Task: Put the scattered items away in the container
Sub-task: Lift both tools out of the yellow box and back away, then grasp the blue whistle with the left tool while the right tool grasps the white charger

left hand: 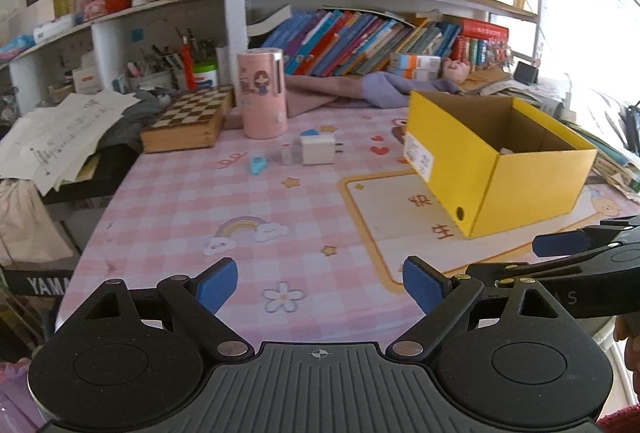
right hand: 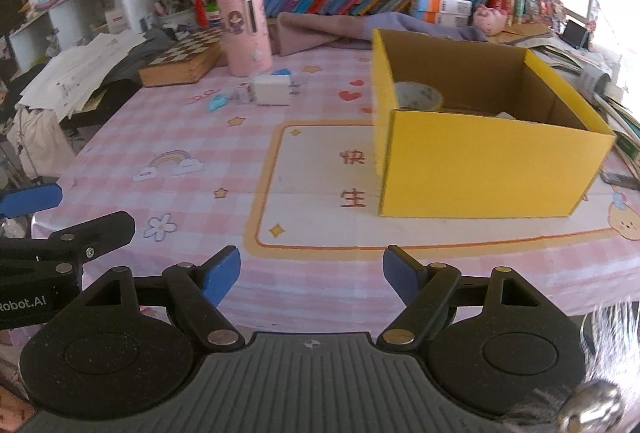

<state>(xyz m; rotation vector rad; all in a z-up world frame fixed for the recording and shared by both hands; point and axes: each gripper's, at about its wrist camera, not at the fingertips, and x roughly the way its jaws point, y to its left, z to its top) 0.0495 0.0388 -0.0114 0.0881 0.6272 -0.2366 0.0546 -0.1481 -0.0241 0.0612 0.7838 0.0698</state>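
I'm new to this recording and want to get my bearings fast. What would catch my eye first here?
The bright yellow box dominates, standing open on the right of the pink checked tablecloth, with a roll of tape inside. Farther back sit a white charger and small bits beside a pink jug. Both the left gripper and the right gripper hang open and empty near the table's front edge.

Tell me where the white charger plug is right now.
The white charger plug lies on the pink checked tablecloth, just in front of the pink cartoon cup, left of the yellow box.
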